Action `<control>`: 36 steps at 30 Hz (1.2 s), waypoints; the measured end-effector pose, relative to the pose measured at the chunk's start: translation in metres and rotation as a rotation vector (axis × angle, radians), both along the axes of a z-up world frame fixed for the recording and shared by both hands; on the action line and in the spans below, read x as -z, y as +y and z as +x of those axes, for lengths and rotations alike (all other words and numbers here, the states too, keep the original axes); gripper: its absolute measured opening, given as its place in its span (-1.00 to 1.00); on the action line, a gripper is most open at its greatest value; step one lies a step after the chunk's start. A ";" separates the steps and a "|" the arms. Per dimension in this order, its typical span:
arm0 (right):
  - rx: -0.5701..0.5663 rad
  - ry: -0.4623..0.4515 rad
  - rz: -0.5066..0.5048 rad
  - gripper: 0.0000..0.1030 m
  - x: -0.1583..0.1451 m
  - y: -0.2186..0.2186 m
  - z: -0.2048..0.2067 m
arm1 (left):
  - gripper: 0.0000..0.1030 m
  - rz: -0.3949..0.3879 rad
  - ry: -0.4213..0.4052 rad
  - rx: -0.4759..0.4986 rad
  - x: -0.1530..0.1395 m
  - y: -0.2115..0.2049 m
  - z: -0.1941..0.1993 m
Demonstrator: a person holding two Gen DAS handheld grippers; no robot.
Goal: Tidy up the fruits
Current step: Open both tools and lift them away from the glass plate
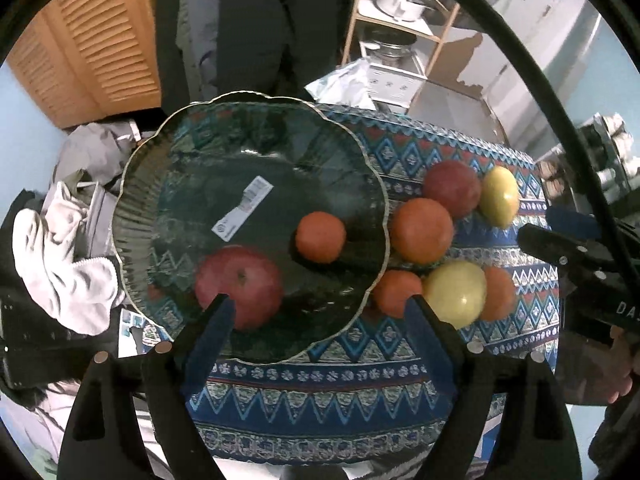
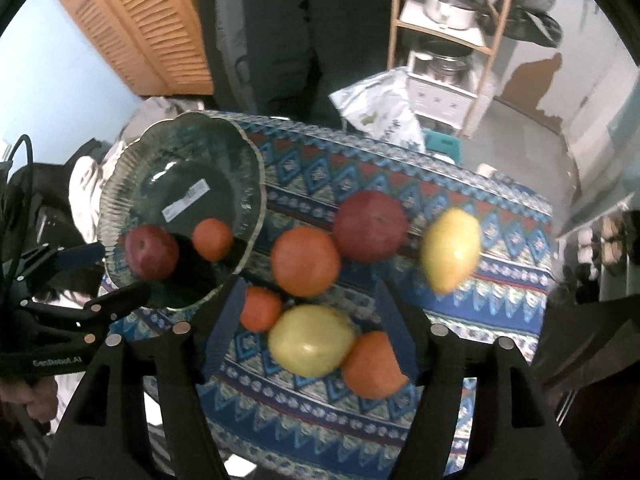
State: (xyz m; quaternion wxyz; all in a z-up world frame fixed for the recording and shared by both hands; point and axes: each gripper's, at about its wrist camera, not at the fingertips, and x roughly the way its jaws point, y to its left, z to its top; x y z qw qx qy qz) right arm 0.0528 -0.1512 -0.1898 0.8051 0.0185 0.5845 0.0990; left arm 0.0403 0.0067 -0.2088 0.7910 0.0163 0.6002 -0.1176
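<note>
We see a dark glass plate (image 1: 160, 160) on the patterned tablecloth (image 1: 320, 400), w/ a red apple (image 1: 240, 284) and a small orange (image 1: 320, 236) already in it, plus a white label (image 1: 244, 208). Left gripper (image 1: 320, 308) hangs over the plate's near edge, jaws spread, nothing betw them. Right gripper (image 2: 310, 296) hangs over the fruit pile on the cloth, jaws apart, not pressing anything. Below it: a small orange, a yellow fruit (image 2: 310, 340) and another orange (image 2: 372, 364), all touching. Farther off are a big orange (image 2: 306, 256), a red apple (image 2: 370, 226), and a 2nd yellow fruit (image 2: 450, 250), blurred. A hand (image 2: 24, 396) grips the left tool.
</note>
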 end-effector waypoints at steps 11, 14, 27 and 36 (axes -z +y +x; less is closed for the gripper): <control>0.053 0.026 -0.049 0.39 -0.002 -0.054 -0.029 | 0.70 0.019 -0.004 0.075 0.001 -0.036 -0.012; 0.060 0.035 -0.055 0.39 0.000 -0.062 -0.037 | 0.70 0.022 0.001 0.095 0.002 -0.044 -0.015; -0.008 0.084 -0.069 0.48 0.026 -0.070 -0.056 | 0.70 0.039 0.039 0.187 0.026 -0.074 -0.024; -0.083 0.152 -0.071 0.48 0.066 -0.056 -0.053 | 0.70 0.048 0.065 0.226 0.052 -0.080 -0.019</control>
